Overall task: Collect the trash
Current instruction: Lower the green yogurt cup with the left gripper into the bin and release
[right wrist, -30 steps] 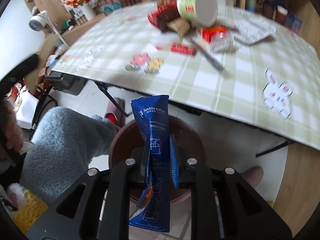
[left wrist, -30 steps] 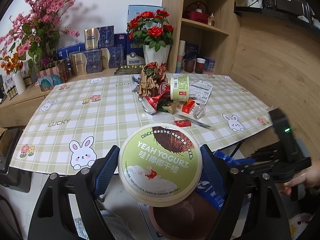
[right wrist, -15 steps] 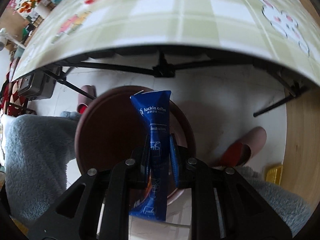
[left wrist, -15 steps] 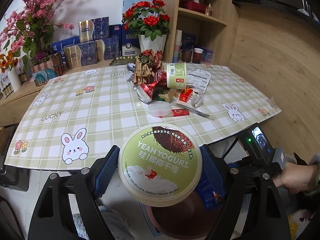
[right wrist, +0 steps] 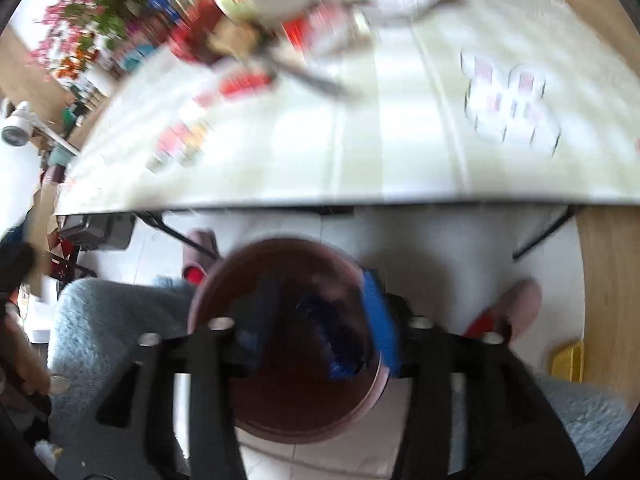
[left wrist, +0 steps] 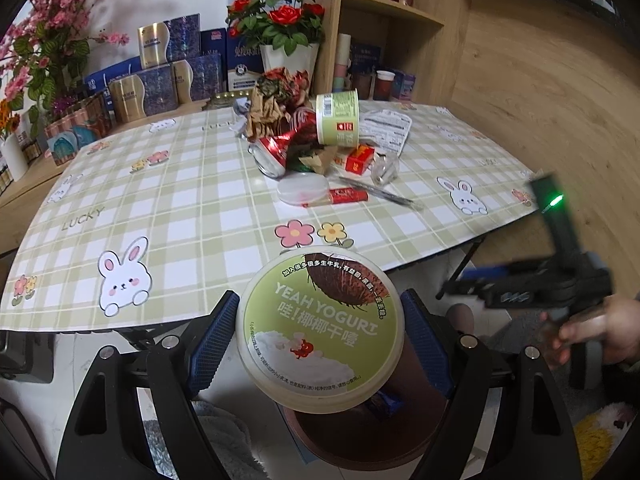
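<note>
My left gripper [left wrist: 320, 336] is shut on a green Yeah Yogurt tub [left wrist: 320, 330] and holds it above the brown trash bin [left wrist: 360, 436]. A pile of trash [left wrist: 312, 136] lies on the checked table [left wrist: 180, 200]: crumpled wrappers, a green cup, a red packet, a clear lid. In the blurred right wrist view my right gripper [right wrist: 320, 320] is open above the brown bin [right wrist: 288, 412]. The blue coffee sachet [right wrist: 340, 340] lies inside the bin, free of the fingers. It also shows in the left wrist view [left wrist: 384, 404].
Flower vases, gift boxes and a wooden shelf [left wrist: 380, 20] stand behind the table. A grey fluffy rug [right wrist: 112, 320] and slippers [right wrist: 516, 304] lie on the floor around the bin. The right gripper's body [left wrist: 560, 280] shows at the right of the left wrist view.
My right gripper has opened and let go of the blue sachet, which dropped into the bin. The right camera is swinging upward. The left gripper still holds the tub.
</note>
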`<action>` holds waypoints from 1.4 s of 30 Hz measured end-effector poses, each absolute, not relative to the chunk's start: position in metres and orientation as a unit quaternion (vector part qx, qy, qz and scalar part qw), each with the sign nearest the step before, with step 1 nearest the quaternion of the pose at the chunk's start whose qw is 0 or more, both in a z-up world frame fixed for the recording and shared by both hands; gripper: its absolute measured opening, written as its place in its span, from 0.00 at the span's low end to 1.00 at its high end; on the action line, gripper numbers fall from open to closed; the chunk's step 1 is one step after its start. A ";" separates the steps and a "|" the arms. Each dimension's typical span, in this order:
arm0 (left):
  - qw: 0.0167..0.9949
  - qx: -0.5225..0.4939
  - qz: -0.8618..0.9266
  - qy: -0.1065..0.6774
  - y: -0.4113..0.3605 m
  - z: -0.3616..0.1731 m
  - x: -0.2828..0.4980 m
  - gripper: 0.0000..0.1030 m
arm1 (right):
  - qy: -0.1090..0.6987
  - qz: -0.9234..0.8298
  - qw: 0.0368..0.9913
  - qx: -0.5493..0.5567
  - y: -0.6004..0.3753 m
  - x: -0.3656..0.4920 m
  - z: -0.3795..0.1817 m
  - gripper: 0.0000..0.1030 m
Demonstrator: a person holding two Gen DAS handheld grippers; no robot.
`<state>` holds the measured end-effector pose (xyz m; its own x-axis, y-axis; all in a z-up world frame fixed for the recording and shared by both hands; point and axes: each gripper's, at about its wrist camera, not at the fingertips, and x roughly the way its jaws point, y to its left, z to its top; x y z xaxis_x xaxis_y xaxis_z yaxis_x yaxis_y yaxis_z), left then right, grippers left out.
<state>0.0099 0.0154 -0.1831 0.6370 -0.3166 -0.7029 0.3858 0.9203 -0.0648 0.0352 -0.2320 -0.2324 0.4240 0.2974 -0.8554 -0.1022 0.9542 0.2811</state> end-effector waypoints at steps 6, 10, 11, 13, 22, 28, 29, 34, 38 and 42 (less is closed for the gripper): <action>0.897 0.057 -0.200 0.390 0.006 -0.192 0.010 0.77 | 0.424 0.131 0.895 0.050 -0.230 0.024 -0.177 0.91; 0.890 0.065 -0.203 0.402 0.001 -0.201 0.011 0.77 | 0.389 0.120 0.911 0.057 -0.244 0.032 -0.151 0.94; 0.888 0.068 -0.204 0.406 -0.001 -0.203 0.012 0.77 | 0.385 0.116 0.914 0.055 -0.247 0.034 -0.148 0.94; 0.884 0.075 -0.205 0.412 -0.004 -0.208 0.013 0.77 | 0.377 0.106 0.919 0.049 -0.248 0.037 -0.141 0.94; 0.851 0.098 -0.216 0.468 -0.019 -0.247 0.022 0.77 | 0.351 0.089 0.932 0.030 -0.258 0.035 -0.117 0.94; 0.825 0.130 -0.223 0.503 -0.031 -0.270 0.025 0.78 | 0.348 0.080 0.933 0.031 -0.262 0.036 -0.113 0.94; 0.822 0.133 -0.224 0.507 -0.032 -0.272 0.025 0.78 | 0.349 0.079 0.933 0.033 -0.262 0.036 -0.113 0.94; 0.822 0.141 -0.232 0.501 -0.037 -0.272 0.022 0.87 | 0.349 0.077 0.933 0.034 -0.263 0.036 -0.113 0.94; 0.836 0.132 -0.227 0.482 -0.034 -0.263 0.021 0.88 | 0.350 0.076 0.933 0.033 -0.264 0.036 -0.113 0.94; 0.856 0.087 -0.214 0.462 -0.021 -0.244 0.026 0.89 | 0.350 0.074 0.933 0.031 -0.265 0.036 -0.112 0.94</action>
<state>0.0264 -0.0207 -0.2441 0.4810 -0.2857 -0.8289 0.4468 0.8933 -0.0486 0.0364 -0.2651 -0.1119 0.7445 0.1606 -0.6480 -0.1167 0.9870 0.1105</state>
